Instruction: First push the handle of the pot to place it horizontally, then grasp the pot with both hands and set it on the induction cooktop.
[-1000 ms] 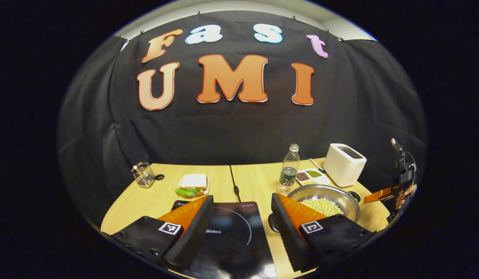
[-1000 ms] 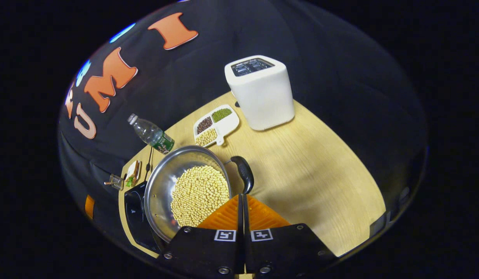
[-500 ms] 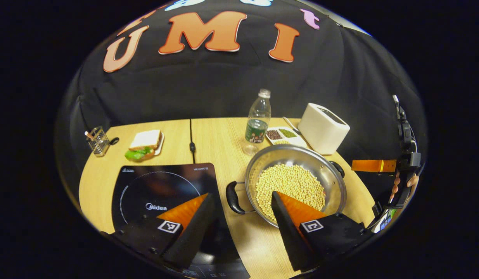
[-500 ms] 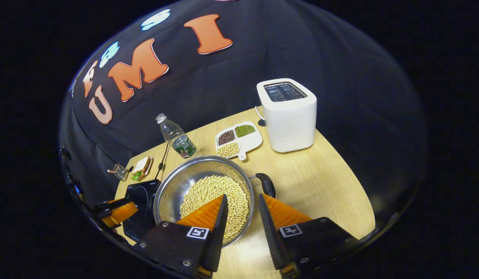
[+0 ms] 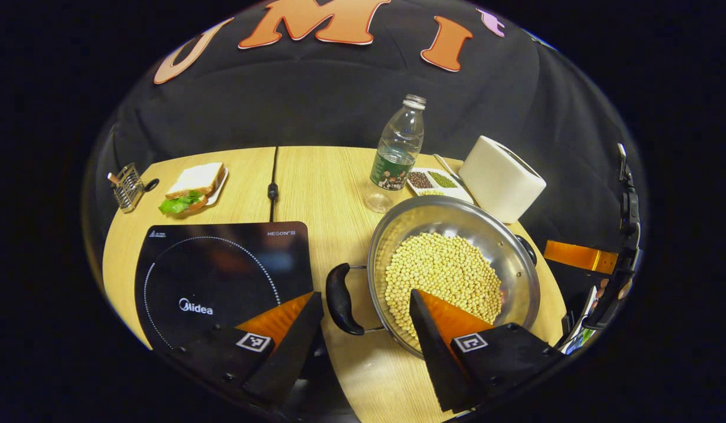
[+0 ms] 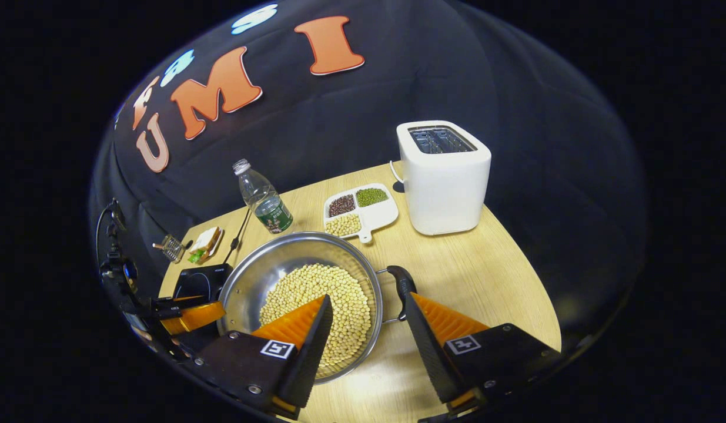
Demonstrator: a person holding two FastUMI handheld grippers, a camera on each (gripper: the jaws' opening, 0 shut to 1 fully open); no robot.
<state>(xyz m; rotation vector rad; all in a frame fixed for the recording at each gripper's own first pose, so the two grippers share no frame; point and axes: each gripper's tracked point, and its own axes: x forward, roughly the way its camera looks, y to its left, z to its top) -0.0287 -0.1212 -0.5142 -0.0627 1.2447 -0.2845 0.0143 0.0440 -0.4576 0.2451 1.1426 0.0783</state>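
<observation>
I hold both grippers wide open over the table, left gripper [image 5: 365,329] straddling the bean-filled pot's [image 5: 457,223] left handle [image 5: 339,299], right gripper [image 6: 365,329] bracketing its right handle [image 6: 402,282], induction cooktop [image 5: 221,276] just left.

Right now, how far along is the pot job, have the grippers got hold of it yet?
Done: the pot of beans looks turned, with one black handle toward the induction cooktop and the other on the opposite side.

In hand: the left gripper and the right gripper are open, each straddling its handle, not gripping.

Left: close on both handles, lift, and set the pot on the cooktop; it sits on the table.
</observation>
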